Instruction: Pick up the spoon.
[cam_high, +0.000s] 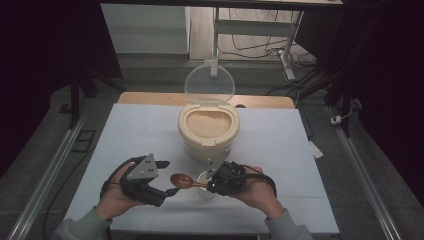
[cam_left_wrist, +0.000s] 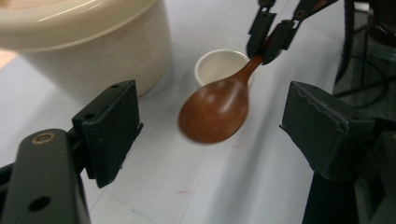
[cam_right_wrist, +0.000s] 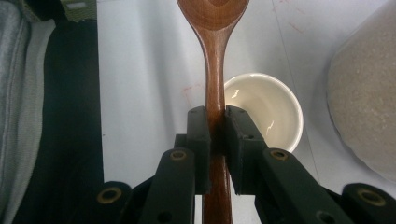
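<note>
A brown wooden spoon (cam_high: 181, 180) lies level above the white table, and my right gripper (cam_high: 212, 184) is shut on its handle (cam_right_wrist: 214, 70). Under the handle stands a small white cup (cam_right_wrist: 268, 109), which looks empty. My left gripper (cam_high: 170, 177) is open at the left, its two jaws set wide to either side of the spoon's bowl (cam_left_wrist: 215, 109) without touching it. Beyond them stands a round cream container (cam_high: 208, 131) with pale grain inside and its clear lid (cam_high: 209, 82) tipped up at the back.
The white table (cam_high: 280, 145) has bare room left and right of the container. The cup (cam_high: 202, 176) stands close to the container's front wall (cam_left_wrist: 93, 51). A grey sleeve (cam_right_wrist: 18, 93) lies at the table's near edge. Cables trail on the floor behind.
</note>
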